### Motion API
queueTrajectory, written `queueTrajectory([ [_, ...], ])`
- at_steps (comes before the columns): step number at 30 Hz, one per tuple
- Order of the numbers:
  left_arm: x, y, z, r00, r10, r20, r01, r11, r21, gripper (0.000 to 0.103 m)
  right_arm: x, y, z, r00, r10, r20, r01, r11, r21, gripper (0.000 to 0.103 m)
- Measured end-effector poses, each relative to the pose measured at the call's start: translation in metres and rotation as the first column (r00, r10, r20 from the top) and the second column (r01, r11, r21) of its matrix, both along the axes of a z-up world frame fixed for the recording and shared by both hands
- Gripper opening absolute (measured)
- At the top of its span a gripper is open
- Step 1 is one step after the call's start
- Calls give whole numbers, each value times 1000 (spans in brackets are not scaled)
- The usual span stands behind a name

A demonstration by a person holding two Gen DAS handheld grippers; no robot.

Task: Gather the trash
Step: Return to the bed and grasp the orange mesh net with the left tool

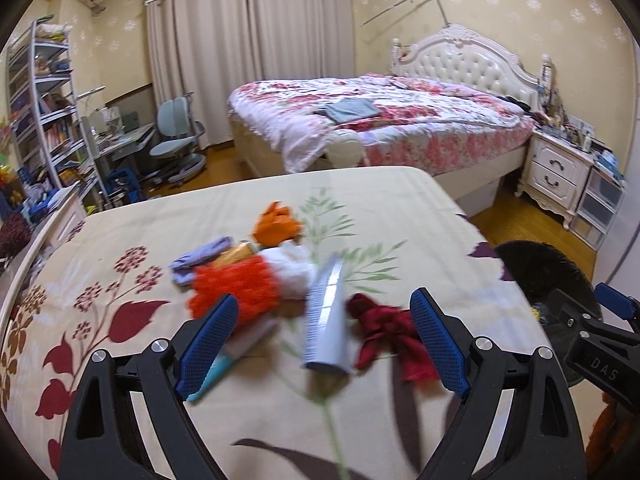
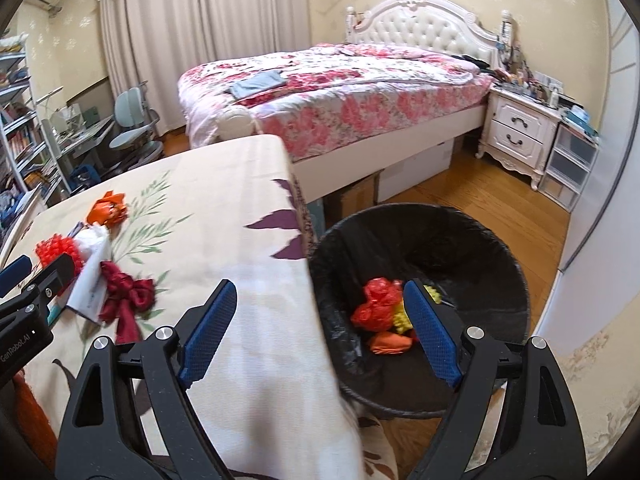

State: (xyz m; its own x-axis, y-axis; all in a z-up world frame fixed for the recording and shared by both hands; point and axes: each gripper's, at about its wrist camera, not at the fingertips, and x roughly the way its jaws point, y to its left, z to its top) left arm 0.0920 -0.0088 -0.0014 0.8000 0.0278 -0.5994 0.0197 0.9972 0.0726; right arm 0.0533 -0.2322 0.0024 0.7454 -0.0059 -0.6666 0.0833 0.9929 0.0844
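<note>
Trash lies in a pile on the floral tablecloth: a dark red ribbon bow, a white-grey tube, a red-orange pom-pom, a white wad, an orange wrapper and a purple scrap. My left gripper is open and empty, just above the tube and bow. My right gripper is open and empty over the table edge beside the black-lined bin, which holds red, yellow and orange trash. The bow also shows in the right wrist view.
The bin stands on the wood floor right of the table. A bed with a floral quilt lies beyond, a white nightstand at its right. A desk chair and shelves stand at the left.
</note>
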Motion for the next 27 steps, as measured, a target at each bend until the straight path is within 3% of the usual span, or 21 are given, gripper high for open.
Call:
queueTrajectory([
  [9,10,49,-9,996,88,-28,-88,996,9,87,11,48,3,995,98,-8,-98,995,-14,83],
  [27,44,59,-20,997,29,-74,-28,999,19,85,26,74,-2,988,150,-26,-150,989,-9,83],
])
